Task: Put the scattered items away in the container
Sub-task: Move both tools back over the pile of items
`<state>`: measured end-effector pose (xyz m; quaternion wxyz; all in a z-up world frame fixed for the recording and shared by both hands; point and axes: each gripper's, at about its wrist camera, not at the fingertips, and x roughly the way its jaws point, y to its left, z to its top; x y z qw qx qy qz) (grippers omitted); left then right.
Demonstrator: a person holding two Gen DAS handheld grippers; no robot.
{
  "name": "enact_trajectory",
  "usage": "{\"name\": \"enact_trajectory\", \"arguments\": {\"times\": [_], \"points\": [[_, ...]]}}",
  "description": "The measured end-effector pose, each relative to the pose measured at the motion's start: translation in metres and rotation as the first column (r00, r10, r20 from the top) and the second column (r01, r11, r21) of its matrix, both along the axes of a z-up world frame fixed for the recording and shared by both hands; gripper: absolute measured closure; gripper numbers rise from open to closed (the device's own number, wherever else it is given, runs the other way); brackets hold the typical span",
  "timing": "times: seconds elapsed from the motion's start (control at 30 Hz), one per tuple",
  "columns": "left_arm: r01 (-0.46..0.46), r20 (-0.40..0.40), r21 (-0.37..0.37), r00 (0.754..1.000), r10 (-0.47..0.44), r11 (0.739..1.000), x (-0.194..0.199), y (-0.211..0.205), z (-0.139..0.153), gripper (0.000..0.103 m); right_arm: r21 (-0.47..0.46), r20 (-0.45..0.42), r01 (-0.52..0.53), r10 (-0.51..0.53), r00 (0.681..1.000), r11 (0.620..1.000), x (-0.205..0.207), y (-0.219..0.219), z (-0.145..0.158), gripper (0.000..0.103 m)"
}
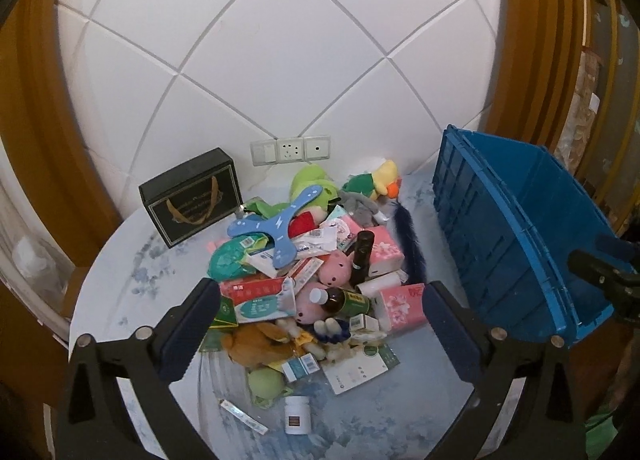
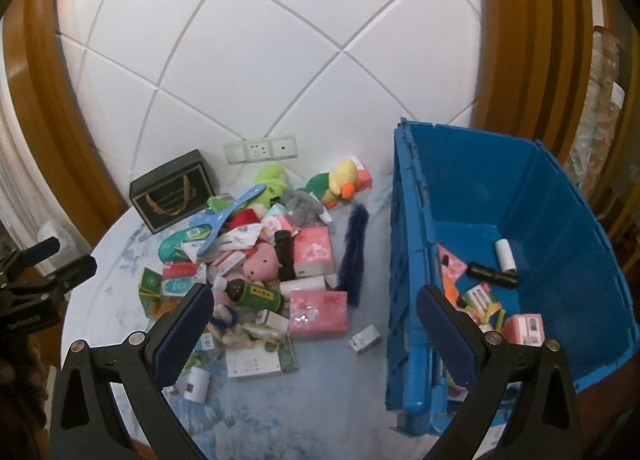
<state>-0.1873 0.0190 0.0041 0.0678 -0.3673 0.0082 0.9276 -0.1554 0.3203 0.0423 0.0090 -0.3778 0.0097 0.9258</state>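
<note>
A pile of scattered items lies on the round table (image 1: 132, 284): a blue boomerang toy (image 1: 276, 228), a pink plush pig (image 1: 340, 268), a brown bottle (image 1: 340, 298), pink tissue packs (image 1: 402, 306), boxes and plush toys. The blue crate (image 2: 408, 244) stands at the right and holds several items, among them a black tube (image 2: 492, 274) and a white roll (image 2: 505, 256). My left gripper (image 1: 320, 324) is open and empty above the pile's near side. My right gripper (image 2: 312, 320) is open and empty, between the pile and the crate's near wall.
A black gift box (image 1: 192, 196) stands at the back left by the wall sockets (image 1: 290, 148). A white jar (image 1: 297, 414) and a thin stick pack (image 1: 244, 416) lie near the table's front edge. A dark blue furry strip (image 2: 354, 252) lies beside the crate.
</note>
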Motion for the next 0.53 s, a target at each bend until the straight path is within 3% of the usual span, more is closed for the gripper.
{"name": "enact_trajectory", "arguments": {"times": [0.33, 0.53], "points": [[-0.009, -0.011, 0.039, 1.000, 0.009, 0.999, 0.0024, 0.0024, 0.0017, 0.001, 0.005, -0.003, 0.005, -0.005, 1.000, 1.000, 0.0032, 0.0050, 0.0025, 0.000], [-0.043, -0.034, 0.020, 0.998, 0.044, 0.999, 0.0054, 0.0036, 0.0055, 0.001, 0.005, -0.003, 0.005, -0.005, 1.000, 1.000, 0.0026, 0.0073, 0.0029, 0.000]]}}
